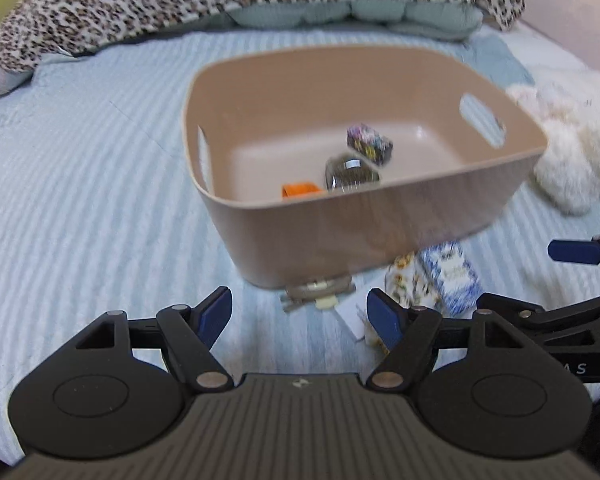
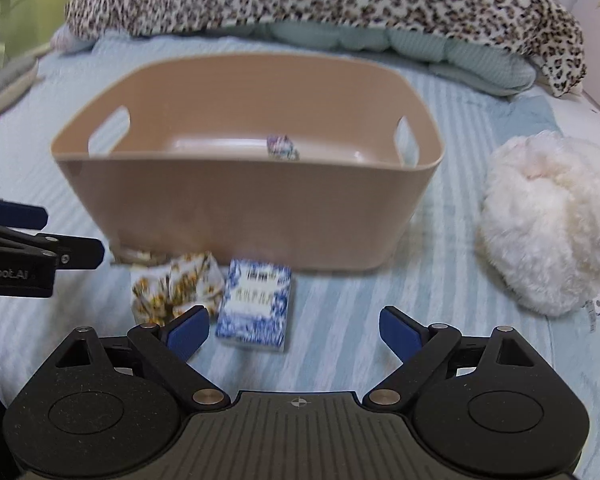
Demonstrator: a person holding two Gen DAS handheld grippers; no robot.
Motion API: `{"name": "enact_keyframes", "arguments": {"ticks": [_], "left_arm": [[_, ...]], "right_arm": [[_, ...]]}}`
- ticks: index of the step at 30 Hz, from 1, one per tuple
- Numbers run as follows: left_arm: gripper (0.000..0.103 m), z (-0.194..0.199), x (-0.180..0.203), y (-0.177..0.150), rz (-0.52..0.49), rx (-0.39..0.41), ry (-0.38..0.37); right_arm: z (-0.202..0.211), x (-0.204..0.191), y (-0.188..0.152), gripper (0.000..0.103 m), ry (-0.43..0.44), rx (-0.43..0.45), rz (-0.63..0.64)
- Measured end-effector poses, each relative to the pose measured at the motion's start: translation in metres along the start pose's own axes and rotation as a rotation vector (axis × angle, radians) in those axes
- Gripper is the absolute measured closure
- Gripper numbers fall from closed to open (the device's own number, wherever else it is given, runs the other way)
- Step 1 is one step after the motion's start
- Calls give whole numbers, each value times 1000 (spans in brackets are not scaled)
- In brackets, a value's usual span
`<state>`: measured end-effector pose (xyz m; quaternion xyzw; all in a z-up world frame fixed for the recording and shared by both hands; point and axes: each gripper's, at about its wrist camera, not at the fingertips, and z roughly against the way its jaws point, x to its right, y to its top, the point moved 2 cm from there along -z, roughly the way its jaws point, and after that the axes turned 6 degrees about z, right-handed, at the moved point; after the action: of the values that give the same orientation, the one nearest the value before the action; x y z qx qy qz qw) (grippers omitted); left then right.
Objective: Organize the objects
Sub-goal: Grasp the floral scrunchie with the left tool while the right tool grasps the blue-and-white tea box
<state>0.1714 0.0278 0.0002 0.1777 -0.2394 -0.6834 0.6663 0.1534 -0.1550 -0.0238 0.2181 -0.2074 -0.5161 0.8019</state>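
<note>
Hovered with both right gripper (image 2: 294,330) and left gripper (image 1: 300,312) apart, empty; risked nudging blue patterned box (image 2: 255,306) just ahead against floral pouch (image 2: 176,290).

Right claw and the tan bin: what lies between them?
In the right wrist view, a blue-and-white box lies on the bedspread between the open right claw and the tan bin.

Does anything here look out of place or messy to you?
Yes. A blue-and-white patterned box, a crumpled floral cloth and a small beige item lie on the bed just outside the tan bin, while other small things are already inside it. Both grippers are open and empty.
</note>
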Motion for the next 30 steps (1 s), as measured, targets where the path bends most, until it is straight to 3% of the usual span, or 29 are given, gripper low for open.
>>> {"name": "enact_keyframes", "arguments": {"ticks": [6,17,30], "left_arm": [[28,-17,8,-7,-39,-33,-18],[28,-27,26,-7,-101,-2,-76],[28,-31,33,0,-91,-9,-161]], "right_arm": [[-15,-9,-8,10,-8,-61,38],[-29,-8,-7,10,30,-88,-3],[-40,-14,-10,10,23,-101,21]]}}
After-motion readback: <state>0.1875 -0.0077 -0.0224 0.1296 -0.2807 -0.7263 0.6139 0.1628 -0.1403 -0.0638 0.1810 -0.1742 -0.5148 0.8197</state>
